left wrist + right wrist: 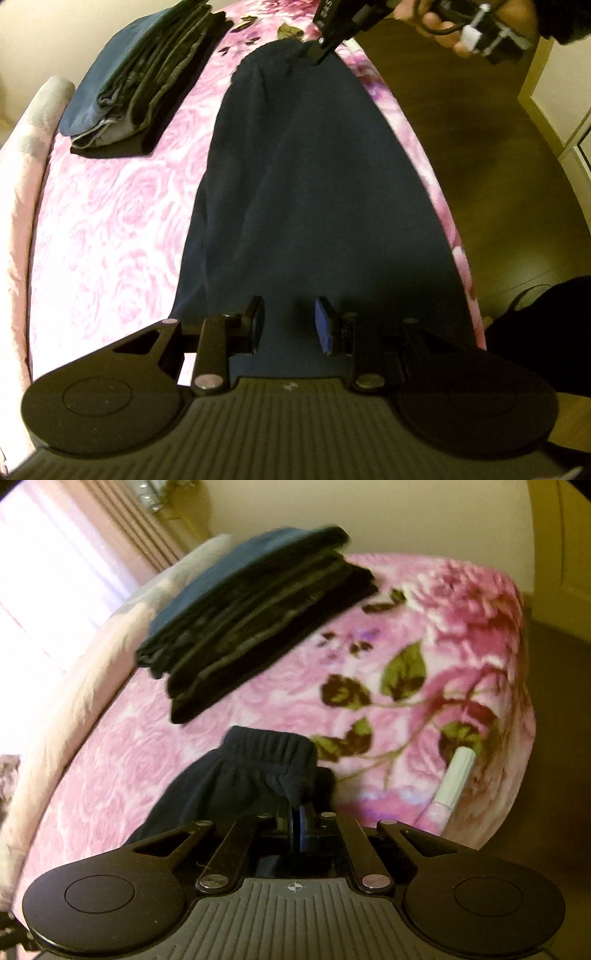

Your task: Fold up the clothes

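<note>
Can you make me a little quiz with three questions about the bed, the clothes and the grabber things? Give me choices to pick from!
1. Where is the stack of folded clothes?
A. on the floor
B. on the pink flowered blanket
C. in a drawer

2. What colour is the garment laid out long on the bed?
A. dark navy
B. yellow
C. white

3. What is the right gripper doing?
A. hanging open in the air
B. pinching the garment's gathered waistband
C. holding the white tube

Answers:
1 B, the stack sits on the blanket beside the garment.
2 A, it looks dark navy in both views.
3 B, its fingers are closed on the waistband; the left gripper is open over the other end.
</note>
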The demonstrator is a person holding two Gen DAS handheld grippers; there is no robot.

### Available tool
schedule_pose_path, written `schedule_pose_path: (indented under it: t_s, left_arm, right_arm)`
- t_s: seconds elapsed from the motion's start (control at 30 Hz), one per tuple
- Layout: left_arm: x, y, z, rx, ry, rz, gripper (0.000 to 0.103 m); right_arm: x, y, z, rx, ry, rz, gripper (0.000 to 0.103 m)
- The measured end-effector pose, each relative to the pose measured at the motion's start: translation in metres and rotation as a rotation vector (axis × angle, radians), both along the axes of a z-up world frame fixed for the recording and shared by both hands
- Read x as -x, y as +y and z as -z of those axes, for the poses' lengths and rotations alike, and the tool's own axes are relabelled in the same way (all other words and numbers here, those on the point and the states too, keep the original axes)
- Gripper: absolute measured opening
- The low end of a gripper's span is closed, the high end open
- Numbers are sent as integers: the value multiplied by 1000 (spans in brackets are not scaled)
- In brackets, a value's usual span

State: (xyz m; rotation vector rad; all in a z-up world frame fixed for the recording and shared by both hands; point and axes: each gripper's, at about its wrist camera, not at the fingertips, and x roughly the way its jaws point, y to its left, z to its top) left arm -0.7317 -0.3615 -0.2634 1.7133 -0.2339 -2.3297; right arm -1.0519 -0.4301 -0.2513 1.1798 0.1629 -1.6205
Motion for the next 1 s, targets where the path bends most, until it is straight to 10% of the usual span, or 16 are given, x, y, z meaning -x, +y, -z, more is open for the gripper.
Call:
schedule_pose_path:
  t_s: [0.33, 0.43, 0.57, 1.0]
  left_arm:
    - [-44, 16, 1, -10, -49, -91, 26]
    - [-76, 24, -3, -7, -61, -156, 26]
    - [-136, 41, -10, 4, -94, -236, 28]
    - [-425, 121, 0, 41, -132, -340, 28]
  right_arm:
    - [17, 0, 26, -72, -72, -5, 3]
    - [12, 6, 17, -95, -8, 22, 63]
    - [-6, 23, 3, -99, 37, 26, 68]
    - [-287, 109, -35, -61, 110, -324, 68]
